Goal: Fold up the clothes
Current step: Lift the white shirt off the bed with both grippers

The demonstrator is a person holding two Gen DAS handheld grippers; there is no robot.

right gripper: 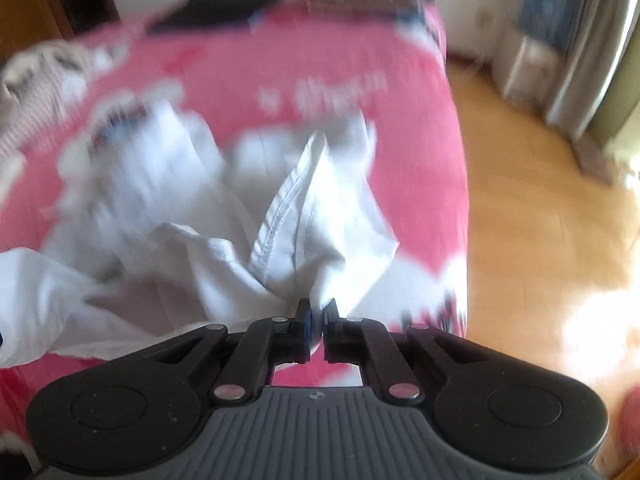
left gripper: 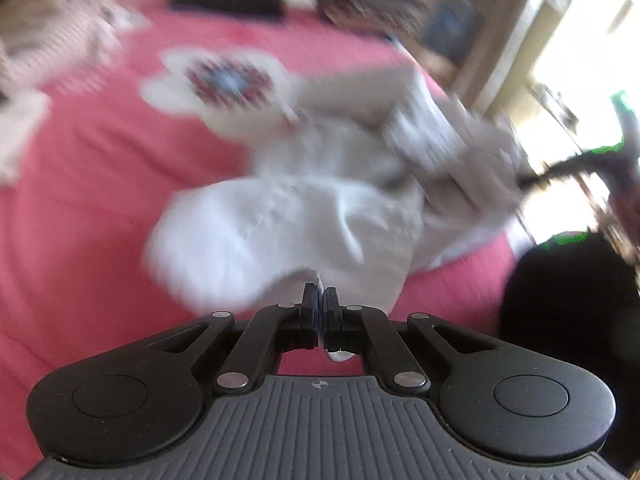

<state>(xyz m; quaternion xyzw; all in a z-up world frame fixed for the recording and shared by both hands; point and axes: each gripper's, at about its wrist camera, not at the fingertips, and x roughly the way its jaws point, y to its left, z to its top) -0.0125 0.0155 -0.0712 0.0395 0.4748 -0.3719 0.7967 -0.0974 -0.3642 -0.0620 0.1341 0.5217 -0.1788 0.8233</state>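
Observation:
A white garment hangs bunched over a pink bed cover. My left gripper is shut on a fold of its white cloth, and a bit of cloth pokes out below the jaws. In the right wrist view the same white garment shows a stitched hem running up from my right gripper, which is shut on a pinch of the fabric. The cloth trails off to the left and lies partly on the pink bed cover. Both views are blurred by motion.
A striped, pale heap of clothes lies at the bed's far left. Dark folded items sit at the far edge. The bed's right edge drops to a wooden floor. A dark round object stands beside the bed.

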